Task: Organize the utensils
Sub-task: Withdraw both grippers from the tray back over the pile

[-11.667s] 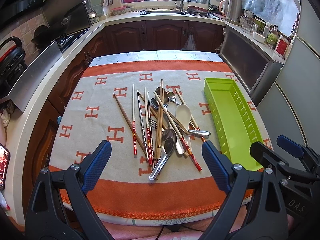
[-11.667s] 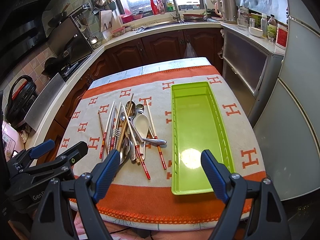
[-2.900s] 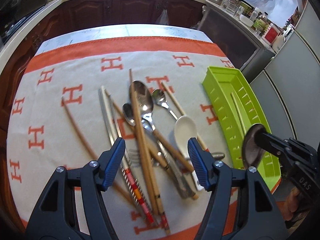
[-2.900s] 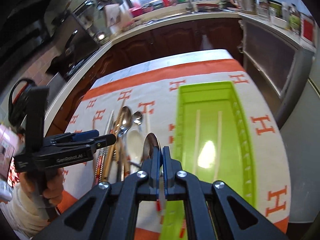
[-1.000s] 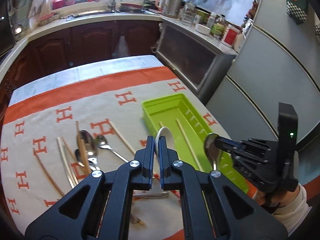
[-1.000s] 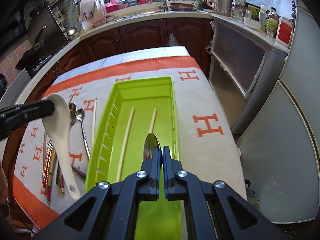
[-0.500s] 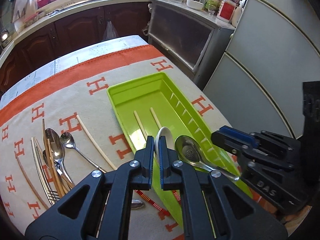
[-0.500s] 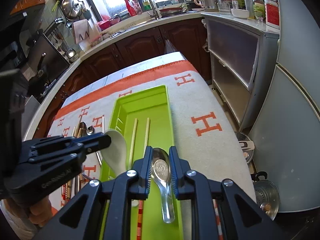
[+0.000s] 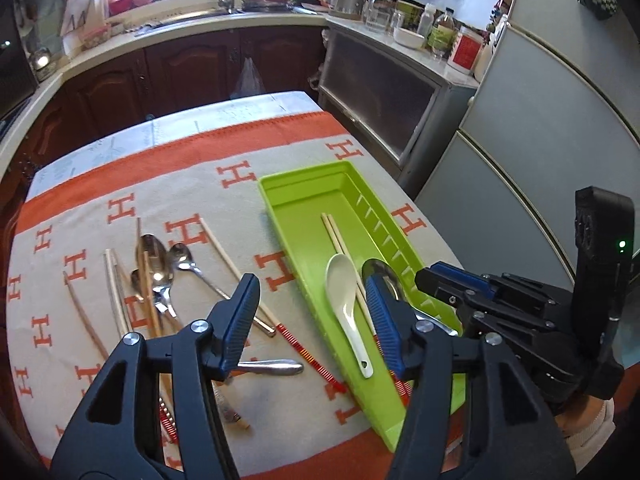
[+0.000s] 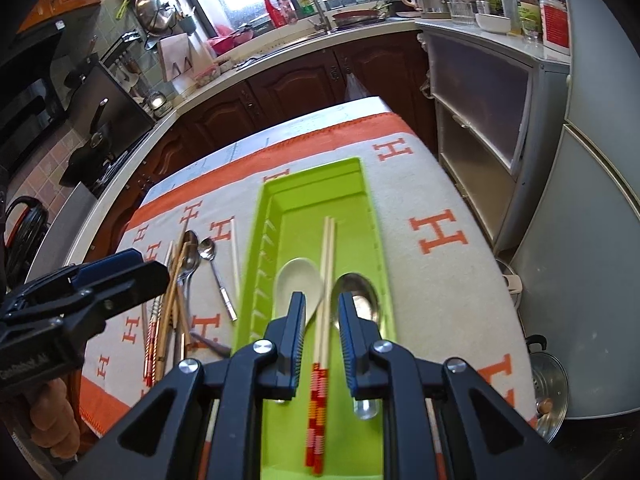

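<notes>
A green tray [image 9: 308, 196] [image 10: 316, 196] lies on the right of the table. In it lie a white ceramic spoon [image 9: 346, 300] [image 10: 298, 280], a metal spoon [image 10: 358, 296] [image 9: 380, 270] and a pair of red-ended chopsticks [image 10: 326, 280] [image 9: 334, 232]. My left gripper [image 9: 312, 320] is open and empty above the tray's left rim. My right gripper [image 10: 322, 332] is open and empty above the near end of the tray. Loose spoons and chopsticks [image 9: 156, 272] [image 10: 184, 272] lie in a pile on the cloth to the left.
An orange and beige cloth [image 9: 240, 172] covers the table. A metal spoon handle [image 9: 272, 366] lies near the front edge. Kitchen counters [image 9: 224, 24] run behind and a fridge [image 9: 540, 140] stands at the right.
Both grippers have opened. The white spoon and the metal spoon now lie in the tray, and both grippers have drawn back a little from them.
</notes>
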The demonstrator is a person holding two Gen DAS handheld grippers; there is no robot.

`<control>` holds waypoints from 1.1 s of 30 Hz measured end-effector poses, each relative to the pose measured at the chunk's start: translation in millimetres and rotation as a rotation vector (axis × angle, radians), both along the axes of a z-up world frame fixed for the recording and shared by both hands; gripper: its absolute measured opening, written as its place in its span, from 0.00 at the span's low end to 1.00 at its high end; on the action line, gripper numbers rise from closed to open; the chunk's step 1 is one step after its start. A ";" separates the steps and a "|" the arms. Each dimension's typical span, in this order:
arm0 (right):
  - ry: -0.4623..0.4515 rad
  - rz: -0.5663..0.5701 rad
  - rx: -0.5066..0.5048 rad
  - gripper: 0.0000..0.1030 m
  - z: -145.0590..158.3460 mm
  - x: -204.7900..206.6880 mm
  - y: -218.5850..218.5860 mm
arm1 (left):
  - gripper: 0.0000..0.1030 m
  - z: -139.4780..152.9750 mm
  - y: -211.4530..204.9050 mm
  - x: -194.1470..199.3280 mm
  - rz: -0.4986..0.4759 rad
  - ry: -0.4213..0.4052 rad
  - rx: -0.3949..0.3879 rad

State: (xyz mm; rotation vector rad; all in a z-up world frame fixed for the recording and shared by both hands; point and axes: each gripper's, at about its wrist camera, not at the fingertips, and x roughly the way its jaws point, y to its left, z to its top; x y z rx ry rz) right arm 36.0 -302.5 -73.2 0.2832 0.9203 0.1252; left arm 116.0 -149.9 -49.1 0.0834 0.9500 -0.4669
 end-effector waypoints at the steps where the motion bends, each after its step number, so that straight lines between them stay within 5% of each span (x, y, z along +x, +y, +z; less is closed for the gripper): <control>1: -0.001 0.006 0.000 0.16 0.9 -1.4 2.2 | 0.51 3.6 5.2 -4.2 0.009 -0.005 -0.001; 20: 0.001 0.097 -0.015 0.16 14.9 -41.0 53.1 | 0.51 3.3 91.3 -67.1 0.167 0.032 0.018; 33: 0.047 0.162 -0.048 0.16 8.5 -33.8 98.7 | 0.51 -8.1 147.1 -76.4 0.253 0.065 -0.010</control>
